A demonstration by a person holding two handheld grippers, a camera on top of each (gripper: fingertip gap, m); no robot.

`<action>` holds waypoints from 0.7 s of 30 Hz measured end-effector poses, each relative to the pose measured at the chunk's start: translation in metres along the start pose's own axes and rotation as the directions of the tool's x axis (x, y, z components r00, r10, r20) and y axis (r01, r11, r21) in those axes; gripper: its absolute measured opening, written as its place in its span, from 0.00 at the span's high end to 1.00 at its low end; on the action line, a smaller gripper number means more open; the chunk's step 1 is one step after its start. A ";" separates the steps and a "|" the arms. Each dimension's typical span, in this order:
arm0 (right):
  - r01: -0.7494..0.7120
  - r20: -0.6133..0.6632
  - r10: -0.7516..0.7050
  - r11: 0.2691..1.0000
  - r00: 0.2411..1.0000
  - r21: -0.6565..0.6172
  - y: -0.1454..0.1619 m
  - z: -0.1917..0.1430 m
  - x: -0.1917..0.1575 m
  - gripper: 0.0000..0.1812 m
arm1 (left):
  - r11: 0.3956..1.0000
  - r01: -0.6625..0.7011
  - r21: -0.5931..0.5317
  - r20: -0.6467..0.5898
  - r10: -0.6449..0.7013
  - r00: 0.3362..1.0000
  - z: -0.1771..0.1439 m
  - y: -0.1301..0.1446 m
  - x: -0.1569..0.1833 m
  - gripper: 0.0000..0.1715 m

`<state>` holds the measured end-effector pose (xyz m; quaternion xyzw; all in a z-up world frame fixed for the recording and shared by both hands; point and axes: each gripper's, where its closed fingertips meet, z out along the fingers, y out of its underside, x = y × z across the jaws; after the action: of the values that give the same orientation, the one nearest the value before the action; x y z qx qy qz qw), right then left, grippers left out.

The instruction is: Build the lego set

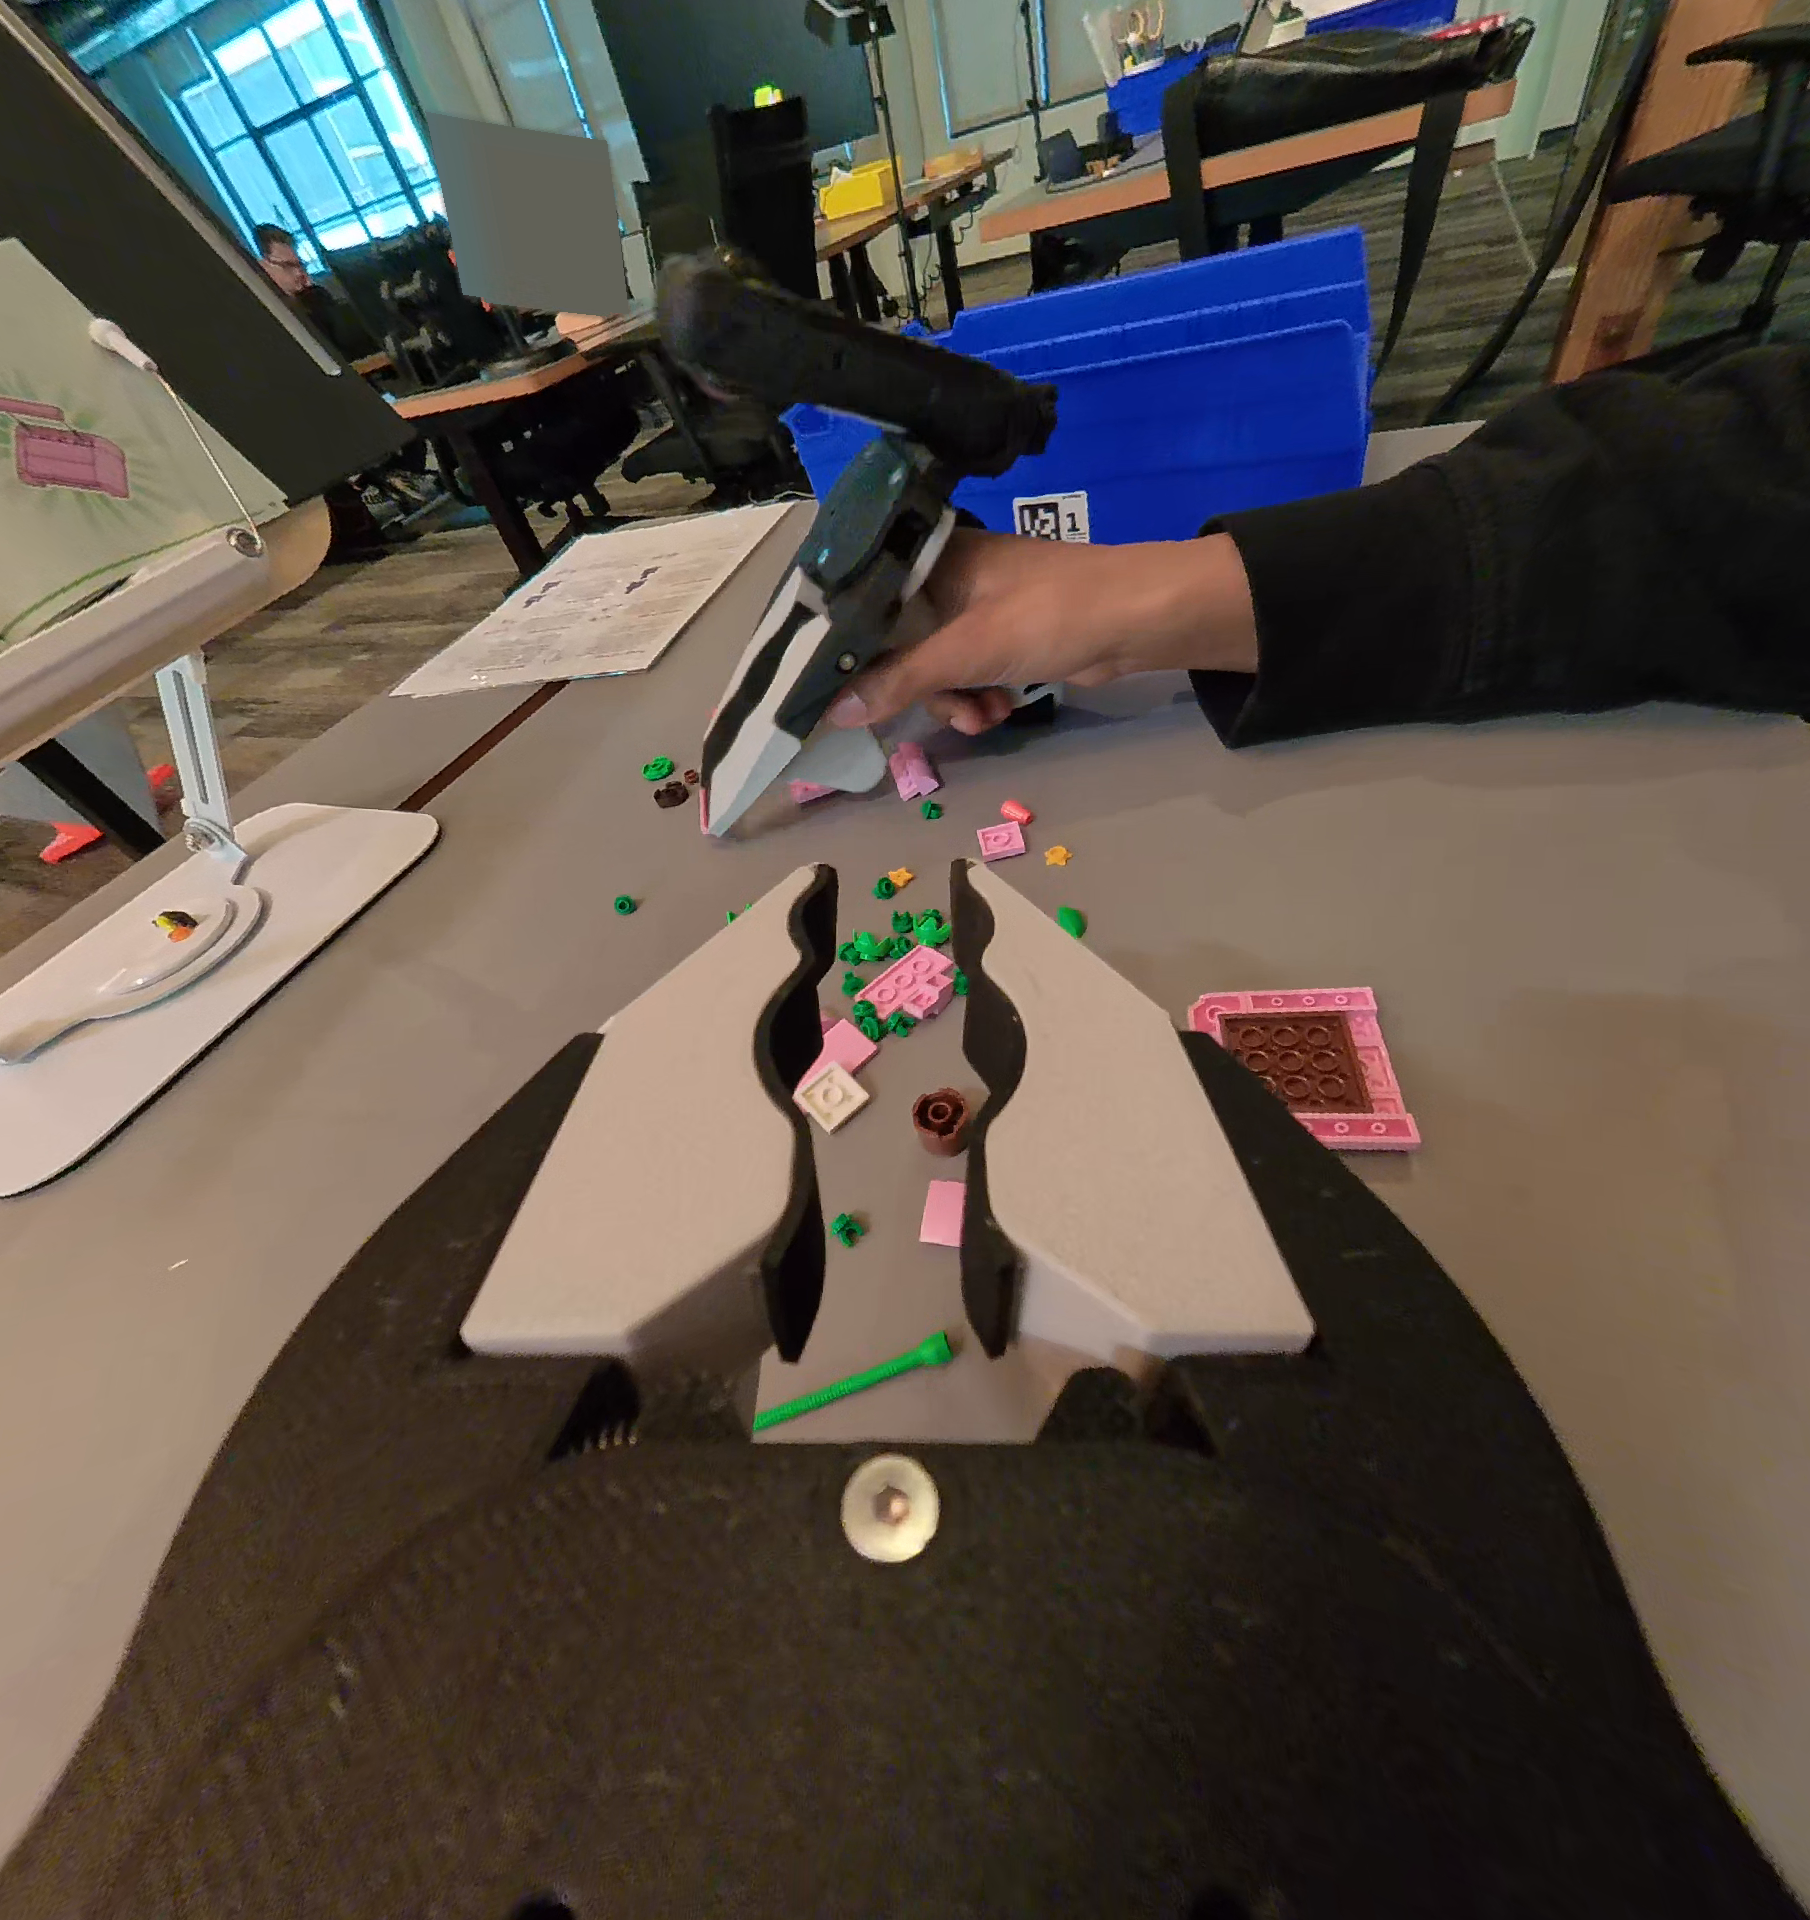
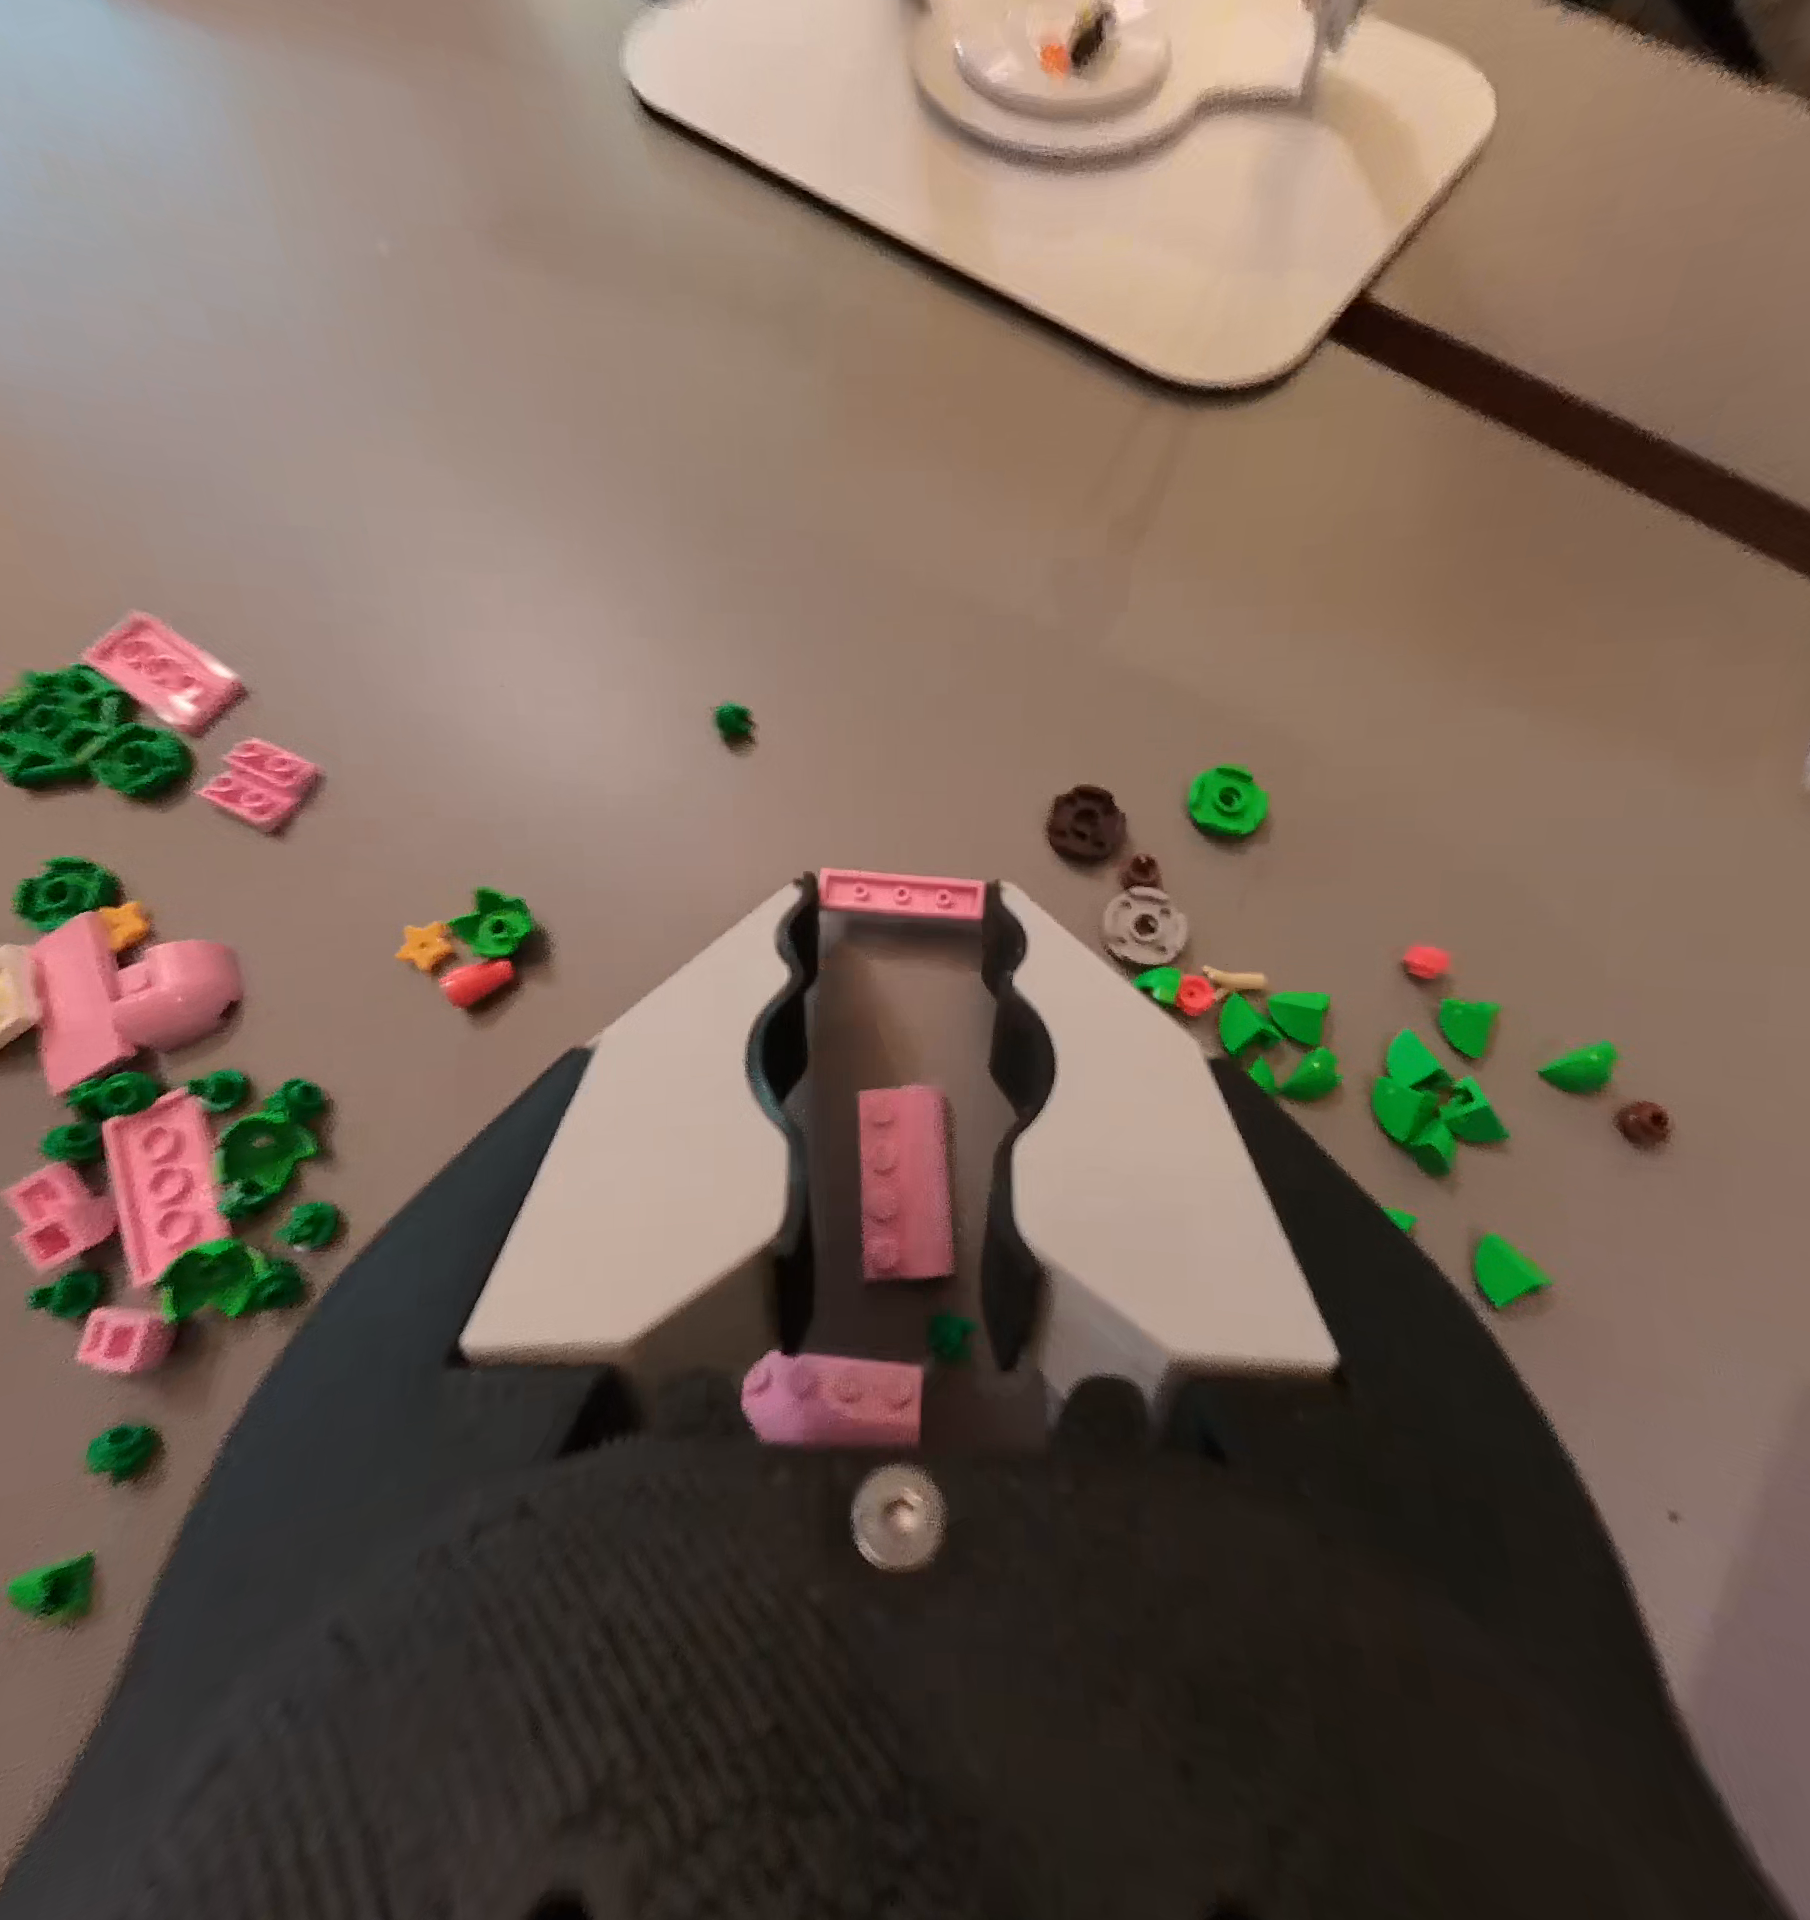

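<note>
So the build is barely started. The only assembled bit I can spot is the pink frame with a brown studded plate set in it, lying flat on the grey table off to the right of the left gripper. Everything else is loose: pink plates and bricks, green leaf pieces, green slopes, a brown round brick, a green stem, little orange stars. Lots left, I'd say.

The right gripper pinches a thin pink plate with three studs across its tips, fingers closed just to the plate's width, tips low over the table among the scattered bits. Two more pink bricks lie on the table under it.

The left gripper holds nothing, its fingers parted by a narrow gap, hovering over the pile.

The instruction booklet on its white stand sits at the left, a blue bin at the back.
</note>
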<state>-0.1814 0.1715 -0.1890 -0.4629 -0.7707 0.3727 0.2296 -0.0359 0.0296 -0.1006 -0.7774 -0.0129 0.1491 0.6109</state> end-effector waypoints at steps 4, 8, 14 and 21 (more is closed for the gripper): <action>-0.014 0.284 -0.034 0.986 0.958 0.167 -0.021 -0.031 -0.059 0.84 | 1.000 -0.007 0.006 0.003 0.006 1.000 -0.001 0.000 -0.001 0.87; -0.293 0.736 0.028 0.927 0.676 0.233 -0.057 -0.094 -0.136 0.84 | 1.000 -0.023 0.019 0.000 0.023 1.000 0.000 -0.002 0.001 0.81; -0.482 0.963 0.172 0.875 0.205 -0.054 -0.067 -0.141 -0.186 0.84 | 0.989 -0.127 0.075 0.068 0.122 0.990 -0.005 -0.015 0.001 0.76; -0.516 0.948 0.313 0.804 -0.057 -0.296 -0.060 -0.140 -0.202 0.84 | 0.981 -0.166 0.103 0.075 0.159 0.984 -0.007 -0.021 0.005 0.81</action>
<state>-0.0218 0.0260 -0.0576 -0.2862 -0.5084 0.6892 -0.4298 -0.0256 0.0292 -0.0807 -0.7361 0.0387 0.2246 0.6373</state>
